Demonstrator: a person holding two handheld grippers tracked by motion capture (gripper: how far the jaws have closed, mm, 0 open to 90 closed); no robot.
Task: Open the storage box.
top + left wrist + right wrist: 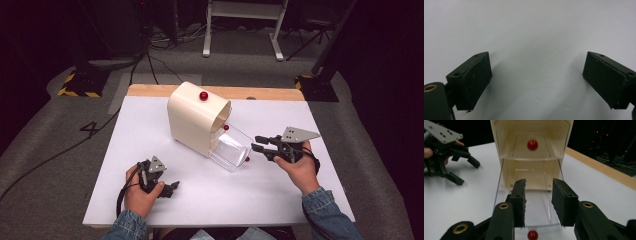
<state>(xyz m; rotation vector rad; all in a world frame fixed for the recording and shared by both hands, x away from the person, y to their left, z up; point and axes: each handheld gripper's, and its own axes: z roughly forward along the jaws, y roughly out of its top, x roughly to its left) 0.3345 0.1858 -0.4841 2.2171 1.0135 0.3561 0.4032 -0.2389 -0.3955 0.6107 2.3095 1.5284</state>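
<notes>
**Mia:** What is the biggest thing here?

**Ben:** The white table. Both claws are over it. The left claw sits low on it, and right under its jaws there is just bare table.

**Mia:** And the next biggest?

**Ben:** The cream box. It stands past the tips of the right claw, a bit farther off than the drawer. It is well away from the left claw, up and to the side of it.

**Mia:** What sticks out of the box?

**Ben:** A clear drawer. It is pulled out toward the right claw. In the right gripper view the drawer runs from the box straight to the jaws, and its front end lies just under and between them.

**Mia:** Is the right claw pinching it?

**Ben:** No. Its jaws are a little apart, with a gap between them. The pads do not press on anything. They float just above the drawer's front.

**Mia:** And the left claw?

**Ben:** Its jaws are spread wide. Nothing is between them.

**Mia:** What are the tiny red things?

**Ben:** Knobs! The drawer's red knob is right below the right claw, just under the gap of its jaws. Another red knob is higher, on the upper drawer, straight ahead of the claw. One more red knob sits on top of the box.
</notes>
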